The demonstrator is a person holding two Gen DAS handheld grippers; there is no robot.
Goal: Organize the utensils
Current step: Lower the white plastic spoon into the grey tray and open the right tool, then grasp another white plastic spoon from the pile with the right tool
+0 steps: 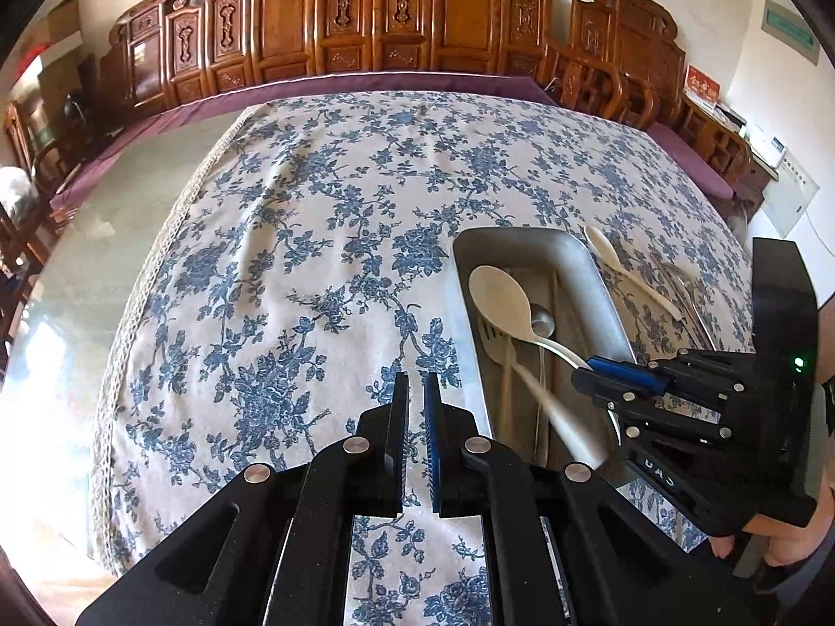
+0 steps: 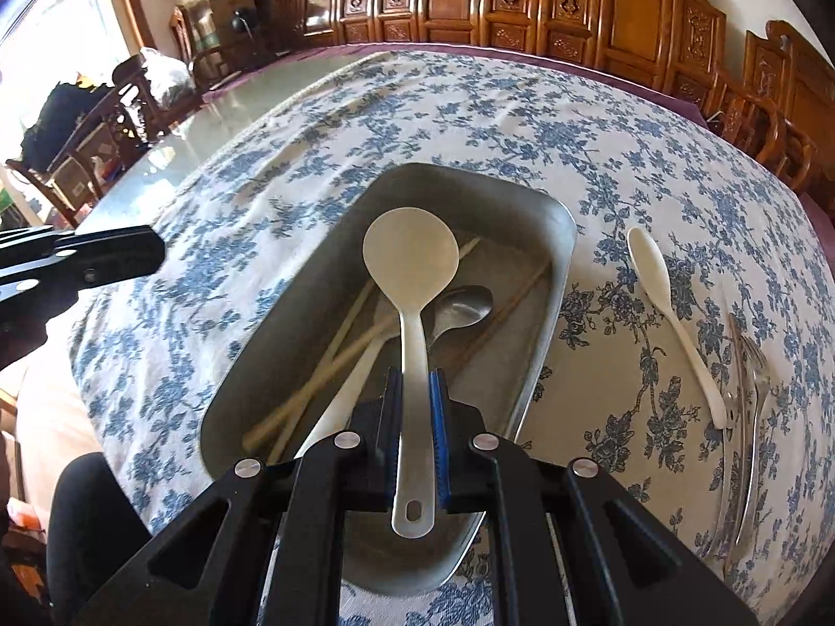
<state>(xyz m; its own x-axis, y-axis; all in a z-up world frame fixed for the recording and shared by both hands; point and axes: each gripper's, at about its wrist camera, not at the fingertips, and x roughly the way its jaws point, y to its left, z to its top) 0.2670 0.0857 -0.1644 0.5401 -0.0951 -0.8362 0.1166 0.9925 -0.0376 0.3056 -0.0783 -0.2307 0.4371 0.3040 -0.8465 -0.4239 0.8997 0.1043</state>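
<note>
My right gripper [image 2: 416, 380] is shut on the handle of a white serving spoon [image 2: 411, 255], whose bowl points away over the metal tray [image 2: 566, 240]. Under it in the tray lie wooden chopsticks [image 2: 334, 365], a metal spoon [image 2: 464, 305] and another white utensil [image 2: 339, 407]. In the left wrist view the same spoon [image 1: 496, 295] runs from the tray [image 1: 522, 240] to the right gripper [image 1: 587, 373]. My left gripper [image 1: 416, 385] is shut on nothing, above the cloth just left of the tray; it also shows at the left edge [image 2: 148, 255] of the right wrist view.
A small white spoon [image 2: 663, 302] and metal forks [image 2: 751, 391] lie on the blue-flowered tablecloth [image 2: 209, 240] right of the tray. Bare glass tabletop [image 1: 104, 240] lies left of the cloth. Carved wooden chairs [image 1: 365, 15] line the far side.
</note>
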